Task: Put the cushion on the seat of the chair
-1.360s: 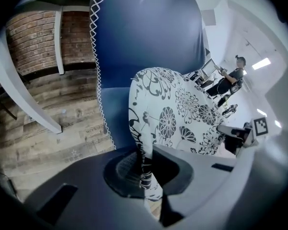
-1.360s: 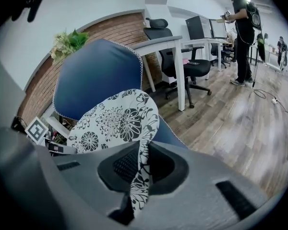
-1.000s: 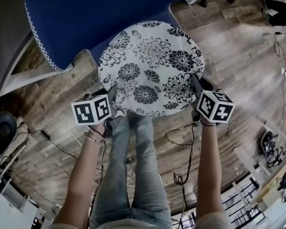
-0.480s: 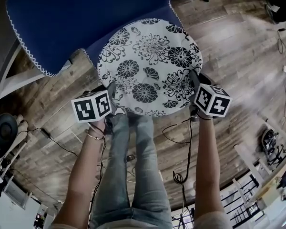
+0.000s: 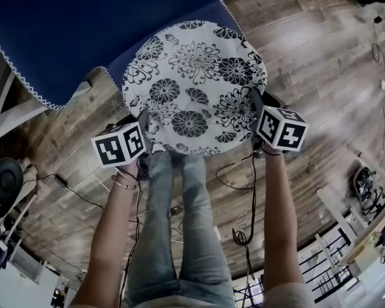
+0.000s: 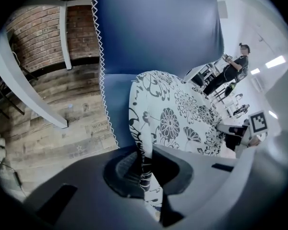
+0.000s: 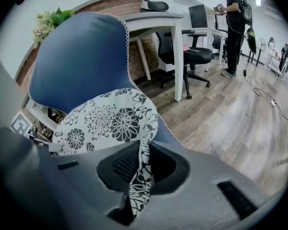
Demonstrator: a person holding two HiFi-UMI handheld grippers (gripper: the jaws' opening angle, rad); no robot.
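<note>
Reaching steeply down, both arms set a claw at the cushion's (image 5: pixel 192 82) near rim. The left claw (image 5: pixel 144 117) is clenched on its left edge. The right claw (image 5: pixel 255 98) pinches the right edge, its jaws just easing wider. Round and white with black flowers, the cushion spreads over the blue chair's (image 5: pixel 83 24) seat (image 5: pixel 119 69).

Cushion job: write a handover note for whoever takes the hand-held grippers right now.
Left hand-held gripper: shut on the near edge of the cushion.
Right hand-held gripper: jaws have just been opening, cushion edge between them.
Cushion: over the chair seat, in front of the blue backrest.
Done: cushion is at the chair.
Left: release both sides, check it lies flat.
</note>
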